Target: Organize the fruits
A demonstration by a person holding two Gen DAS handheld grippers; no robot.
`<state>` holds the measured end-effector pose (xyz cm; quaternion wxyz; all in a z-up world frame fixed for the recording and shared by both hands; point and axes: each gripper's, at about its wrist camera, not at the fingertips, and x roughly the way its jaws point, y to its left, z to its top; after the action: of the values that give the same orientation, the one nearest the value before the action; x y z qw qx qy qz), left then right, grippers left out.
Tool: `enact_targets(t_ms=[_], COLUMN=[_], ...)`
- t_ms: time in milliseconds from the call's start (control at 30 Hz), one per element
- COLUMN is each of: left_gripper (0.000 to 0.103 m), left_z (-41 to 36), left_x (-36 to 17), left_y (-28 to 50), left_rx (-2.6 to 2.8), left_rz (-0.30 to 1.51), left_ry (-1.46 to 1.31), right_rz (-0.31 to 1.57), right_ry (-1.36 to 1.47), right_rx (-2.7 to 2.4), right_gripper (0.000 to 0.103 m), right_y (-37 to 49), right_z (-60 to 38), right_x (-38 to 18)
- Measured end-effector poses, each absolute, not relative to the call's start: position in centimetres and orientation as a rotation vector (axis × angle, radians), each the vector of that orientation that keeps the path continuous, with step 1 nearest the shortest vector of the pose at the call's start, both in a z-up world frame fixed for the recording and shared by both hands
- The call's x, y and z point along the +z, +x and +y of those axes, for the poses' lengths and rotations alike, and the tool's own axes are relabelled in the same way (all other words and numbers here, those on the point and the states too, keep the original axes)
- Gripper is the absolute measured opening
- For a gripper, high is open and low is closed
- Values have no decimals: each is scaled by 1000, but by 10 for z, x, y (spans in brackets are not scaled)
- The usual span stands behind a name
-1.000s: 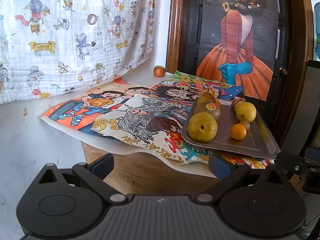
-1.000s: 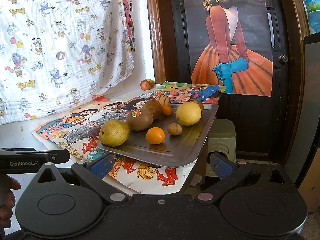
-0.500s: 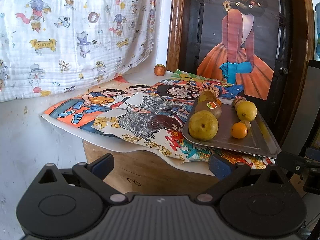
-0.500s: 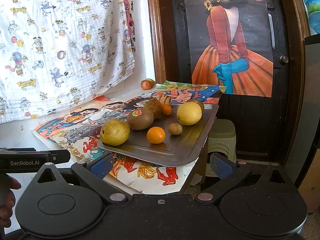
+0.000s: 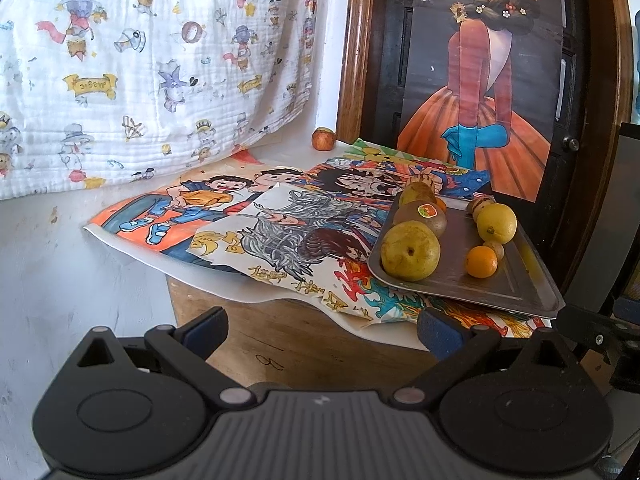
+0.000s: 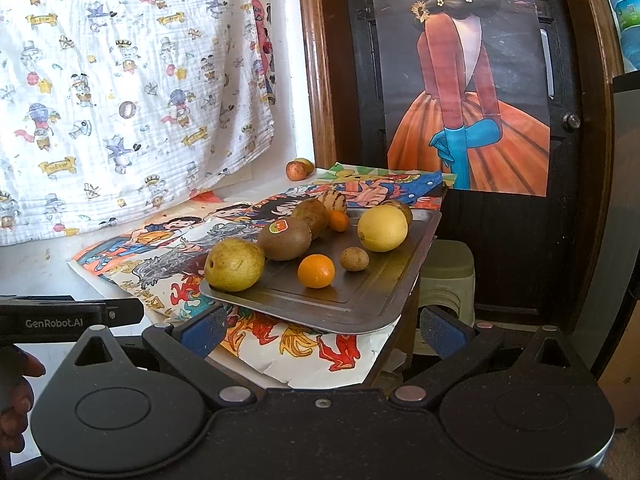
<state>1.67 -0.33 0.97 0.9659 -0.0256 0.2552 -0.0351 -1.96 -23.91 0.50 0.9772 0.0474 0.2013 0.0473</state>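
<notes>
Left gripper (image 5: 322,330) is level and low, short of the table edge, jaws spread wide with nothing between them; it faces the bare wooden table (image 5: 280,344) and the near corner of the cartoon posters (image 5: 280,232). Right gripper (image 6: 322,330) is also level, jaws wide apart and empty, aimed at the near edge of the metal tray (image 6: 360,300); its left blue pad sits just below the tray's near-left corner, its right pad beyond the table end, in front of a green stool (image 6: 448,276). The tray lies on the posters at the right end of the table, well ahead of both jaw sets, touching neither. On the tray: a green-yellow pear (image 6: 234,265) at the near-left corner, touching a kiwi with a red sticker (image 6: 285,238) behind it; a second brown kiwi (image 6: 310,216) behind that, then a striped fruit (image 6: 332,200) and a small orange (image 6: 339,221) at the far side. A mandarin (image 6: 316,271) sits mid-tray, with a small brown round fruit (image 6: 354,259) just beside it to the right and a yellow lemon (image 6: 383,227) behind that one. Off the tray, a reddish apple (image 5: 323,138) sits at the back by the wall, with a second fruit partly hidden behind it in the right wrist view. The left gripper body, marked GenRobot.AI, shows at the left edge of the right wrist view with the person's left hand (image 6: 16,400) under it. A printed cloth (image 5: 140,72) hangs on the wall; a poster of a woman in an orange dress (image 5: 480,120) covers the dark door.
</notes>
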Motion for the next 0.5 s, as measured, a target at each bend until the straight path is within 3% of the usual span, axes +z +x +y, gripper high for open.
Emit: enact_targets(t_ms=[500], left_gripper=[103], left_z=[-3], left_x=[10], left_y=[17], left_rx=[-69], left_rz=[518], left_ry=[-53], right_rz=[405], right_ry=[91], right_rx=[105], right_gripper=[102], right_y=[-22], right_z=[-239], right_x=[7])
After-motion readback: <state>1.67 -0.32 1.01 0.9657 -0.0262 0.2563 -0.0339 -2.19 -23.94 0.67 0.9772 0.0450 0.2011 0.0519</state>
